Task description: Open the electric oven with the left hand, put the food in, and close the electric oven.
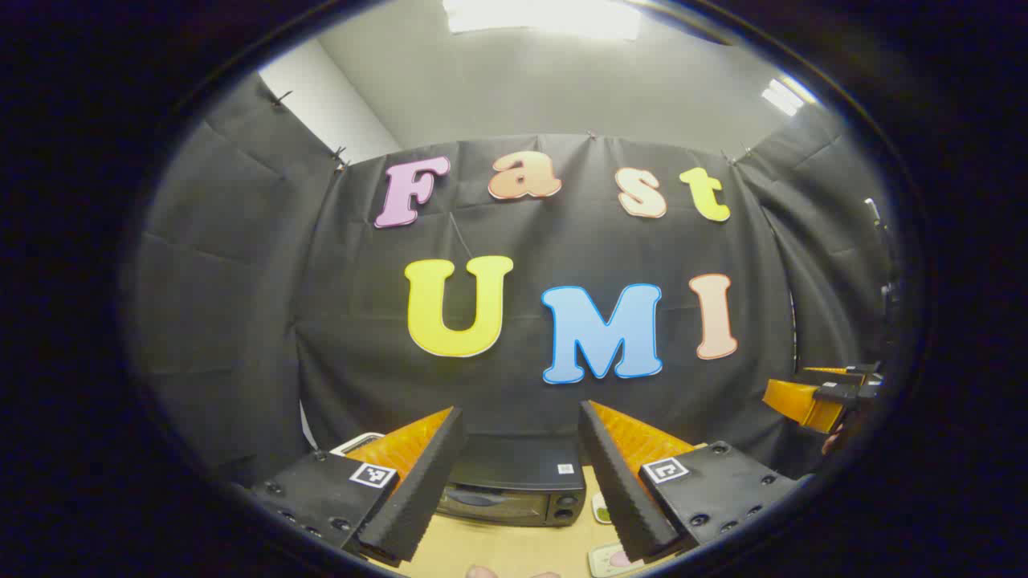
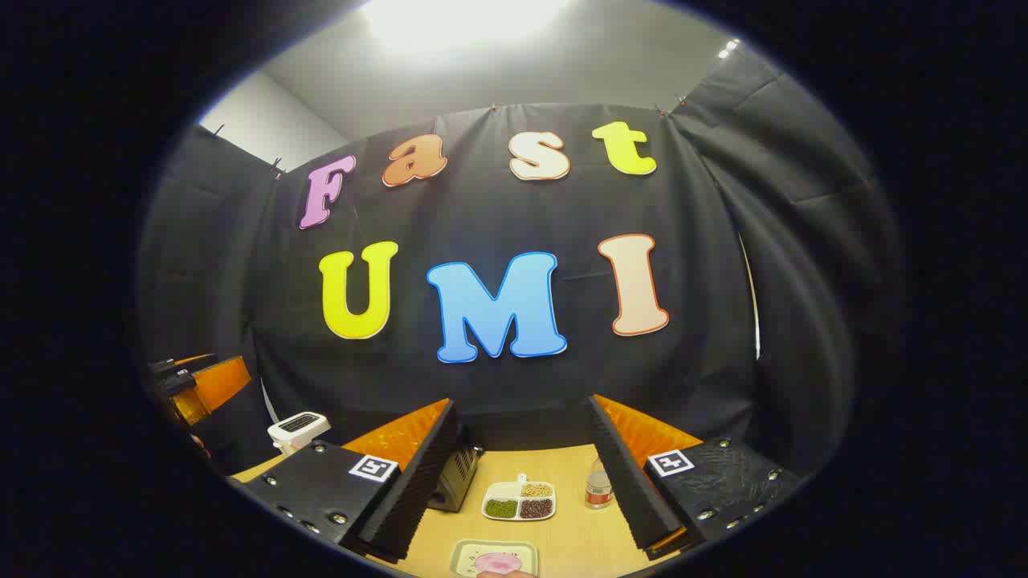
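Observation:
The black electric oven (image 1: pixel 514 488) stands on the wooden table against the booth wall, door closed, seen between my left gripper's fingers. My left gripper (image 1: pixel 514 482) hangs open and empty above the table, well short of the oven. The oven's side (image 2: pixel 459 474) appears beside my right gripper's left finger. A pale plate with pink food (image 2: pixel 495 559) lies at the table's near edge, below my right gripper (image 2: pixel 518 482), which is open and holds nothing. The same plate (image 1: pixel 614 559) peeks in by my left gripper's right finger. The right gripper (image 1: pixel 819 397) shows at the far right.
A divided dish of beans and grains (image 2: pixel 520 500) and a small jar (image 2: pixel 597 486) stand on the table (image 2: pixel 570 542) right of the oven. A white toaster (image 2: pixel 299 429) sits at the left. The left gripper (image 2: pixel 197 389) shows at the far left.

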### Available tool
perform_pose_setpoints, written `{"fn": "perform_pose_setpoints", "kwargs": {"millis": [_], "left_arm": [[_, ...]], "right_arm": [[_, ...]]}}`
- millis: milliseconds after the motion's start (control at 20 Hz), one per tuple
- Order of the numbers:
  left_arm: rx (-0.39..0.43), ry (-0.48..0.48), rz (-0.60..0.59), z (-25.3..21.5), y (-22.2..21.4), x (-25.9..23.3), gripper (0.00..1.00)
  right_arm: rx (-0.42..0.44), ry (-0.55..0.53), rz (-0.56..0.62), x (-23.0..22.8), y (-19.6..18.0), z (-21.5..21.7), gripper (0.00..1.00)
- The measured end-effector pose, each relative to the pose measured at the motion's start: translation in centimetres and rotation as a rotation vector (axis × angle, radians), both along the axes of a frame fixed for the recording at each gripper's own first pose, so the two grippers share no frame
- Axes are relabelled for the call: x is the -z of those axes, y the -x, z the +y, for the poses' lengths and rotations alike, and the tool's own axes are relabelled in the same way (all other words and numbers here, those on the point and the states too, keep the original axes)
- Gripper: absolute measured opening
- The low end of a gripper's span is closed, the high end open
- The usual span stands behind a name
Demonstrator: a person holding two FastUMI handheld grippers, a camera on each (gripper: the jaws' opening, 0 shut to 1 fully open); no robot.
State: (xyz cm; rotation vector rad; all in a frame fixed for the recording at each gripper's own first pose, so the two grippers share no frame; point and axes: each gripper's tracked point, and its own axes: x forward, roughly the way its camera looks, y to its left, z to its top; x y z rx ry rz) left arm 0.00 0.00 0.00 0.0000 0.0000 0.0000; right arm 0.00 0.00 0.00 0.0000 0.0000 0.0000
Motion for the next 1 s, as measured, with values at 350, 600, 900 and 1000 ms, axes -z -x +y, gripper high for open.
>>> {"fn": "perform_pose_setpoints", "kwargs": {"millis": [350,600,900,1000], "left_arm": [[0.052,0.019,0.018,3.6,-0.5,0.9,1.0],[0.075,0.034,0.057,5.4,-0.3,1.7,0.92],[0.129,0.052,0.047,5.2,-0.7,2.5,1.0],[0.149,0.056,0.067,4.9,-1.3,3.3,0.96]], "right_arm": [[0.061,0.024,-0.032,-1.7,0.9,2.5,0.98],[0.082,0.045,-0.048,-1.8,1.3,3.5,0.98],[0.096,0.045,-0.051,-1.8,1.6,4.3,0.97],[0.094,0.054,-0.037,-1.3,1.4,4.4,0.98]]}}
